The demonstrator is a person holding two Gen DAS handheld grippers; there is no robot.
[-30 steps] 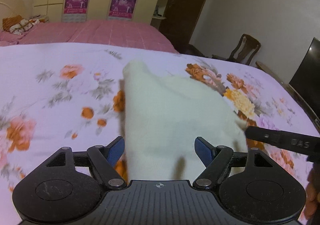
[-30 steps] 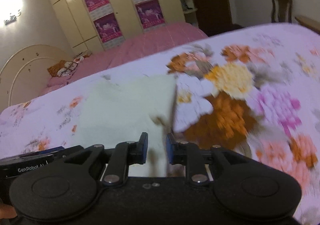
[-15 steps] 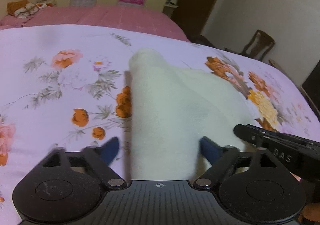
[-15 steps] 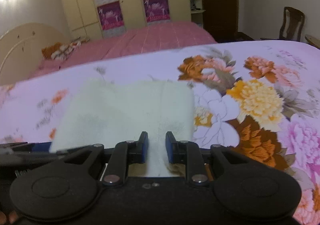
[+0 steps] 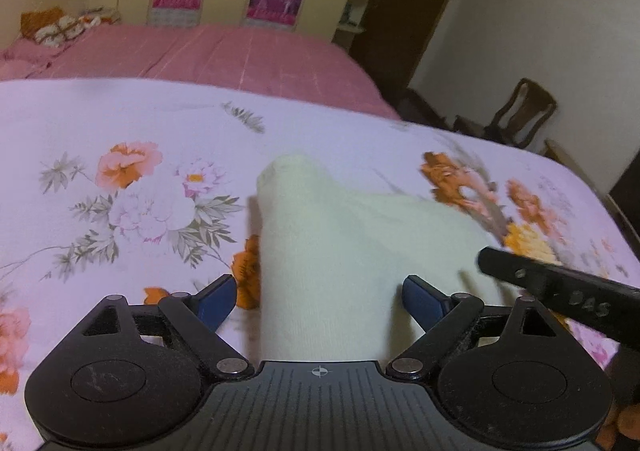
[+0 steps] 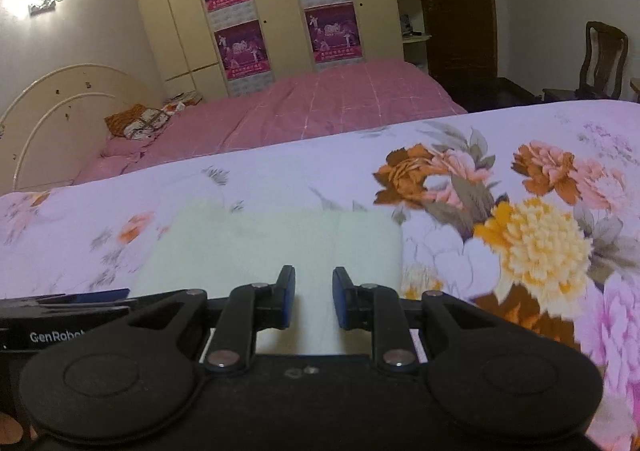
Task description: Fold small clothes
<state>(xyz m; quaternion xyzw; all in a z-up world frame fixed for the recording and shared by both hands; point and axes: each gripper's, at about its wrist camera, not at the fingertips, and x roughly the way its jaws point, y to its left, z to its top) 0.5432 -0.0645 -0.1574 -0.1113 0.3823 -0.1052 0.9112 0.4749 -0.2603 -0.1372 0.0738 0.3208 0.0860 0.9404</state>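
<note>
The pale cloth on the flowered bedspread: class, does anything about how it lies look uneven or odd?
Yes. The pale cloth does not lie flat: its far left corner humps up off the flowered bedspread, so the fold looks uneven.

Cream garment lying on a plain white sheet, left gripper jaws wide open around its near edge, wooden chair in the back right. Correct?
Not quite. The sheet is not plain white: it is pale lilac with a floral print, clear in the left wrist view. The rest holds: the cream garment lies on it, the left gripper stands wide open around its near edge, and the wooden chair is back right.
</note>
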